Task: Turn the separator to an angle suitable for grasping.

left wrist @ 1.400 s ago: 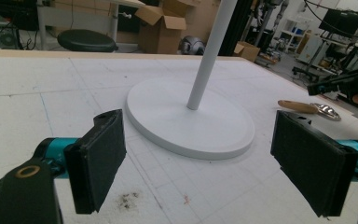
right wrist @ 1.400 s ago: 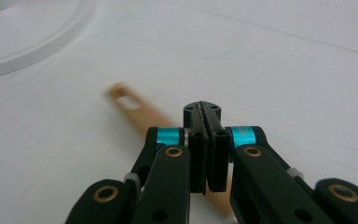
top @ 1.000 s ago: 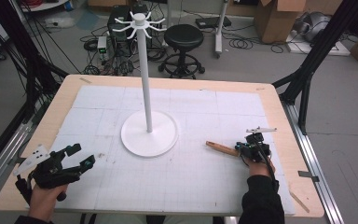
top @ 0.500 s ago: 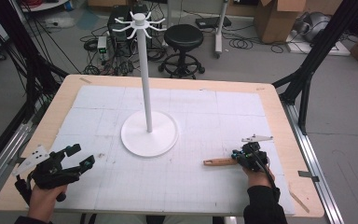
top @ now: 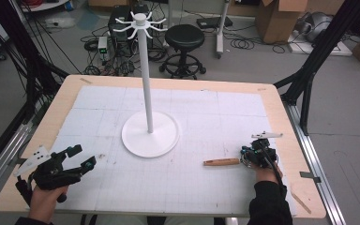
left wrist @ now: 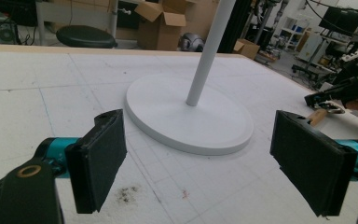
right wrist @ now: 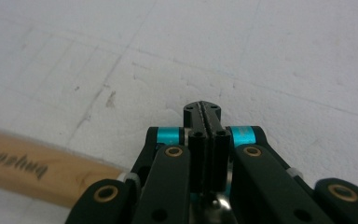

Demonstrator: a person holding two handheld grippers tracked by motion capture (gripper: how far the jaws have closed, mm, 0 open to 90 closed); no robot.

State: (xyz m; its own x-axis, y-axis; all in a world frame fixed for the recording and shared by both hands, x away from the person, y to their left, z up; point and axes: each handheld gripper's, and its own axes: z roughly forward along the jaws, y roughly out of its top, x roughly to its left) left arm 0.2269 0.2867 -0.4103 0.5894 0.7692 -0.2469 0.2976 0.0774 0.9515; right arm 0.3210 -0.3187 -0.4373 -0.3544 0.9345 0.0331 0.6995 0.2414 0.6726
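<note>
Lying just beside the right hand-held gripper (top: 249, 158): wooden handle (top: 221, 162).

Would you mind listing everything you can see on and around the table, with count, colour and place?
Stand with hooks: one, white, round base at the table's middle, pole upright.
Wooden handle: one, light brown with printed lettering, lying flat on the mat right of the stand; its far end runs under the right gripper, so what it belongs to cannot be told.
Mat: one, white with a grid, covering the table.
Table: one, light wood edge.
Stool: one, black, on the floor behind the table.
Cardboard boxes: several, brown, on the floor at back right.
Left gripper: one, black, near left corner, jaws wide apart.
Right gripper: one, black, at the handle's right end, jaws closed together.
</note>
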